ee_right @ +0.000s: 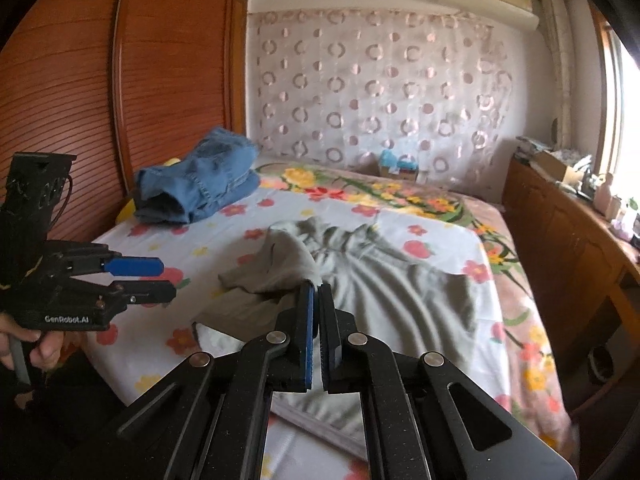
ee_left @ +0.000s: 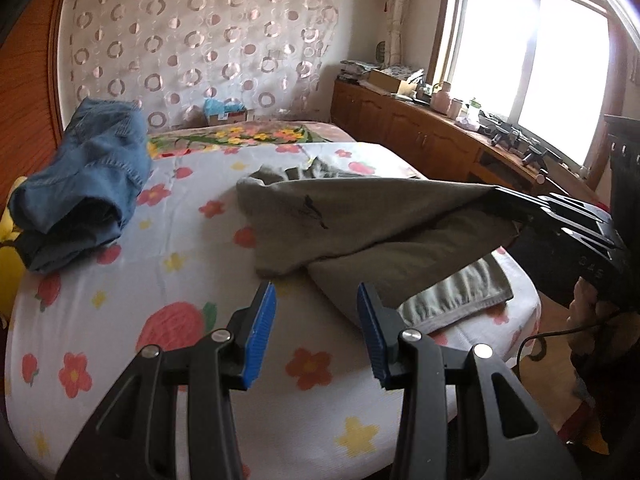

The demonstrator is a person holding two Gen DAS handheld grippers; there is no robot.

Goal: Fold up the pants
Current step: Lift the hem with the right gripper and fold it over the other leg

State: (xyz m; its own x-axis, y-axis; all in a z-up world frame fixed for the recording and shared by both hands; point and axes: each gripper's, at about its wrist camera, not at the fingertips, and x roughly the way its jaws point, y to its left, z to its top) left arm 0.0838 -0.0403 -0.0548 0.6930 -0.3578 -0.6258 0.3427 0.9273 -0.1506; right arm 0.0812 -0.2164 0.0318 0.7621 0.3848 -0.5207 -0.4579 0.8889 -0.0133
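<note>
Between the right tongs (ee_right: 319, 308), pinched tight, hangs one soft grey pair of pants (ee_left: 360, 220), lifted off the flowery bed sheet (ee_left: 168, 248). Left tongs (ee_left: 316, 320) gape empty. One blue jeans pile (ee_right: 200, 184) sits behind. Only the left view shows the window (ee_left: 532, 60).

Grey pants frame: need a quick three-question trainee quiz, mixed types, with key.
1. True or false: the right tongs are shut on the grey pants.
2. What do the left tongs hold? A) the grey pants B) the blue jeans C) nothing
3. Fill in: the folded blue jeans lie on the bed next to the wooden ____.

Key: 1 true; 2 C; 3 wardrobe.
</note>
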